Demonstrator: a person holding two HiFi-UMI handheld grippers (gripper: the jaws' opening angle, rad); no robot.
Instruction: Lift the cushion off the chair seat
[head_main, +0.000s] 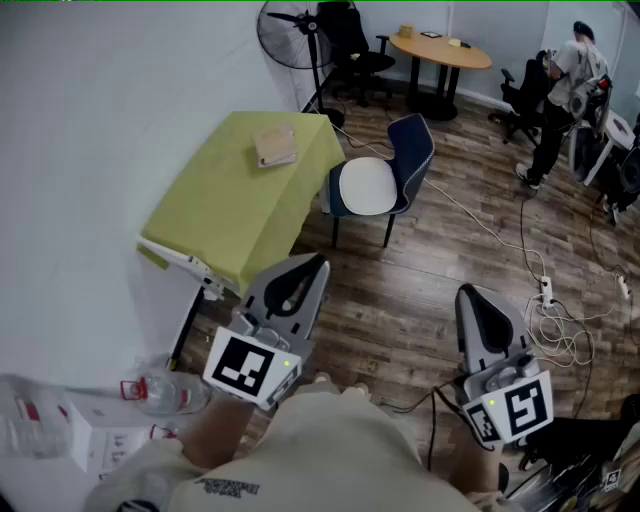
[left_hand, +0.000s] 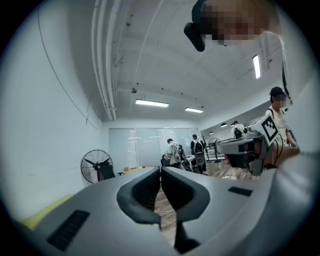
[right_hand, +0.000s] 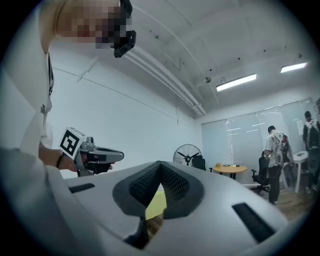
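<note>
Both claws are closed with nothing in them: the left gripper (head_main: 316, 264) and the right gripper (head_main: 468, 293) each show their pads pressed together in their own views, and both are held level near the person's body. The white round cushion (head_main: 367, 186) lies flat on the seat of the blue chair (head_main: 414, 148), well apart from both grippers. The chair stands just beside the table (head_main: 225, 200), which is draped in a yellow-green cloth. The likeliest trouble lies with the jaws: if they reach the cushion shut, they would only shove it across the seat or off it. The cushion looks thin, so too deep a bite could catch the seat edge and drag the light-looking chair. A shallow pinch on one side could let it flop and slip out. White cables (head_main: 558, 335) lie loose on the floor to the right, one running toward the chair, and could trip the person on the approach. As for writing, only the black-and-white square markers on the gripper cubes are plain. The small print on the person's shirt (head_main: 226, 487) and the red marks on the white box (head_main: 45, 425) at the left are too small to read.
</note>
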